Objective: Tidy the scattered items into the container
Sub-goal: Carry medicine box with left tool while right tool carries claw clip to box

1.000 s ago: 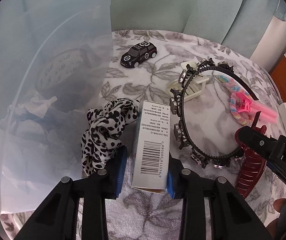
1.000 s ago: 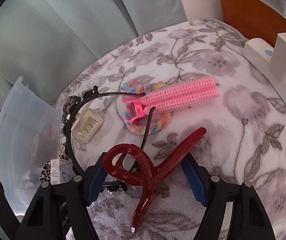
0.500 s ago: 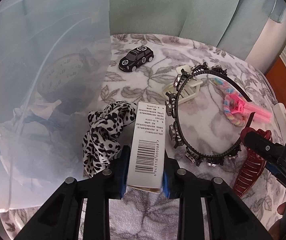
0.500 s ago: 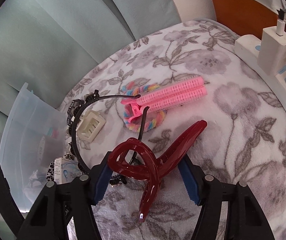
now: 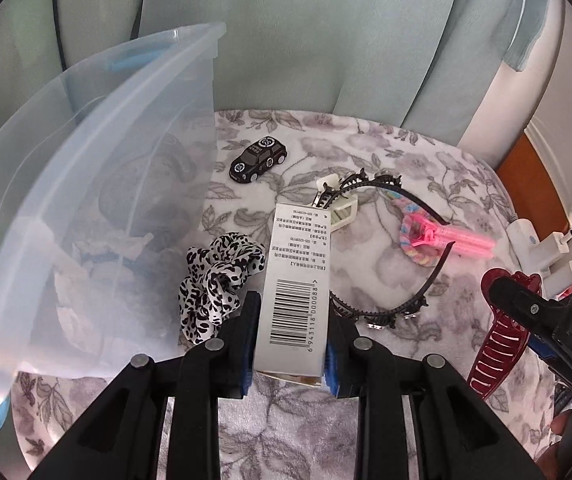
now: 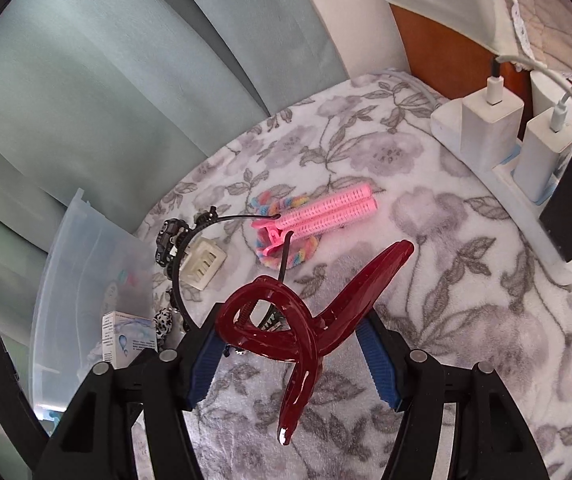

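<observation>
Now L gripper (image 5: 290, 344) pinches barcode box (image 5: 296, 280), container (image 5: 85, 208) just to its left, leopard scrunchie (image 5: 217, 276) betw. them. R gripper (image 6: 290, 344) clamps dark-red claw clip (image 6: 306, 320); pink rollers (image 6: 326, 208) ahead on floral worktop (image 6: 466, 320).

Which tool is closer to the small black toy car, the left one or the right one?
Left. The left tool, shut on the barcode box, sits just in front of the toy car. The right tool, shut on the red hair claw, is far to the right.
</observation>
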`<state>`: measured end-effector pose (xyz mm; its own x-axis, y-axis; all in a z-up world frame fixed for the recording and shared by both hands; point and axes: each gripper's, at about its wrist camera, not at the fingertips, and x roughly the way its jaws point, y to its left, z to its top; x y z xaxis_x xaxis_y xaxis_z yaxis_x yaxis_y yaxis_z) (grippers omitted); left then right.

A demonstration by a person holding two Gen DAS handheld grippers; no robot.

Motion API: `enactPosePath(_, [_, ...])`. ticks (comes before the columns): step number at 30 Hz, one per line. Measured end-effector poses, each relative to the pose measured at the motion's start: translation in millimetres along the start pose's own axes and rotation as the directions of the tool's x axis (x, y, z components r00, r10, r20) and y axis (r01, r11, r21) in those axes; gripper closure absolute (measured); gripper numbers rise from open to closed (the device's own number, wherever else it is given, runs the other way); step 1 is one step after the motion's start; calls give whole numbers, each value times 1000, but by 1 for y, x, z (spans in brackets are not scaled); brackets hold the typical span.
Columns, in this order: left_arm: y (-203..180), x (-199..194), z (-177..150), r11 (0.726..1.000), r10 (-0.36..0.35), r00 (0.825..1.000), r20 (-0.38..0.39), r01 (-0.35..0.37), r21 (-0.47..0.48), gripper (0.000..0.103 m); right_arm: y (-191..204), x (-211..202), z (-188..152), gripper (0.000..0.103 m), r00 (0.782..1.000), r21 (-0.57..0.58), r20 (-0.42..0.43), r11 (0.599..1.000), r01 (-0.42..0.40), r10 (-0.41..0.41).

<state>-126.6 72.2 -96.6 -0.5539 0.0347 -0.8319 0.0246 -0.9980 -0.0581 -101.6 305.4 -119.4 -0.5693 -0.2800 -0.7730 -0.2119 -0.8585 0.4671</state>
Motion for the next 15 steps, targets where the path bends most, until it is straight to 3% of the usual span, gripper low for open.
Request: enactPosePath(15, [-10,-112,-3,999,-38,981,189,31,43,76,27,-107,-11,35,982,-45,153,993,-105,111])
